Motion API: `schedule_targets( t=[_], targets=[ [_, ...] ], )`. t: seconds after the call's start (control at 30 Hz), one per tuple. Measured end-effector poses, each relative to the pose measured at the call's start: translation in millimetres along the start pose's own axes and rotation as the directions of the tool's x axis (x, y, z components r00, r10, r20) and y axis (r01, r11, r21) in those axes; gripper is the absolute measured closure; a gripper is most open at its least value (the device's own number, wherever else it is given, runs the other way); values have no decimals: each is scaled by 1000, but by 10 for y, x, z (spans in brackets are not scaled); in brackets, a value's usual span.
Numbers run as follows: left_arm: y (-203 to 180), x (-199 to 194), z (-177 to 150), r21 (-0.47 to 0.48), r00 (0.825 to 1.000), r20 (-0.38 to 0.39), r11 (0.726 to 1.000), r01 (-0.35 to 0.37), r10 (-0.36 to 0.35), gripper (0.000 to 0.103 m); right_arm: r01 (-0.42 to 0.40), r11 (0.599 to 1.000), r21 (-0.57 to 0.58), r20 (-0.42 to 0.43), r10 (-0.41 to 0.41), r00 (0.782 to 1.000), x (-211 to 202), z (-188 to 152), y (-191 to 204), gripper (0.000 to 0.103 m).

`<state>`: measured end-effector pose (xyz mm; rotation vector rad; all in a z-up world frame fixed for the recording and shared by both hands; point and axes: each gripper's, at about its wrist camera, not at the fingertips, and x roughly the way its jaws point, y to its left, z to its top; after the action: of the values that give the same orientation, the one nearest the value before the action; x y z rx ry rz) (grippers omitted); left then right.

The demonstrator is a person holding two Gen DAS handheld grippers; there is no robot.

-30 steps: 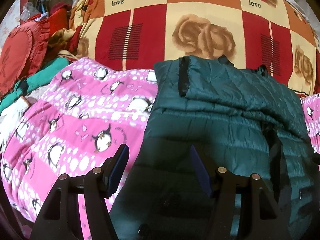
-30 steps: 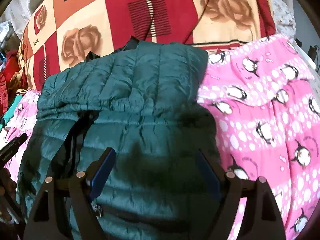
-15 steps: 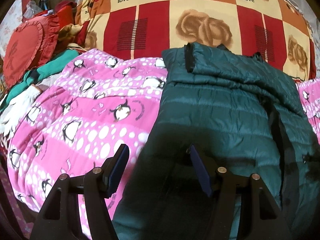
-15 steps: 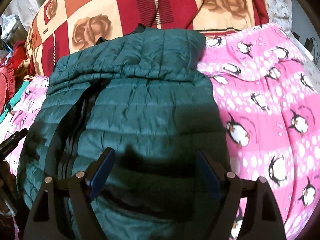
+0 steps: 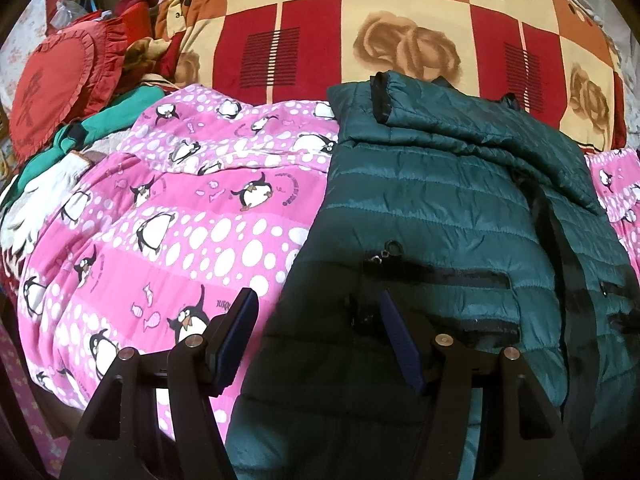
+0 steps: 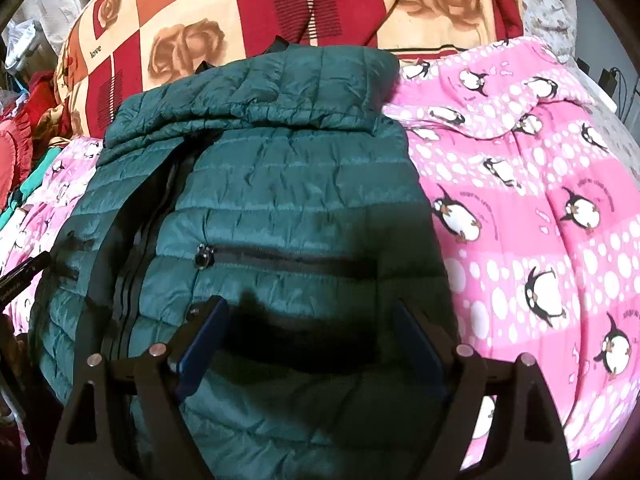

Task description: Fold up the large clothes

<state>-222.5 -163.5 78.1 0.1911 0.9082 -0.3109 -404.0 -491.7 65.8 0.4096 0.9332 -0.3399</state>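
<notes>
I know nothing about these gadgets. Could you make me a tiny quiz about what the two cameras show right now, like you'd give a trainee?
1. True or false: the green puffer jacket lies on the pink penguin blanket.
2. Multiple choice: the jaws of the right gripper are A) shut on the jacket, B) open with nothing between them, C) out of view.
3. Fill in: the word printed on the checked rose quilt behind the jacket is ____.

Key: 1 true. 2 B. 3 love.
</notes>
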Motion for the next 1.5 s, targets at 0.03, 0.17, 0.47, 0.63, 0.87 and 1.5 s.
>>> schedule_targets(
  t=[0.03,0.17,0.47,0.63,0.87,1.5],
  targets=[
    [-1,-4,-5,1,1000,-1,1000,1,-1,64,0,1000,-2,-2,0,1000,-5,-16,2,15],
    [1,-25,-31,3,1000,-6,1000,3,-2,64,2,1000,-12,-4,-3,1000,-45,-74,18,15],
    [27,-80,-81,-4,1000,-17,1000,12,-12,64,9,1000,-19,-10,-9,1000,-88,-166,17,14],
    [66,-115,-133,5,1000,-26,1000,5,-5,64,8,1000,-18,-14,-8,1000,-129,-228,0,13],
    [179,-144,-182,-24,998,-48,999,26,-27,64,24,999,-36,-27,-25,999,-225,-303,-57,13],
    [465,-149,-316,-74,980,-133,988,135,-144,64,6,1000,17,-118,-4,993,-172,-563,-356,8]
  ],
)
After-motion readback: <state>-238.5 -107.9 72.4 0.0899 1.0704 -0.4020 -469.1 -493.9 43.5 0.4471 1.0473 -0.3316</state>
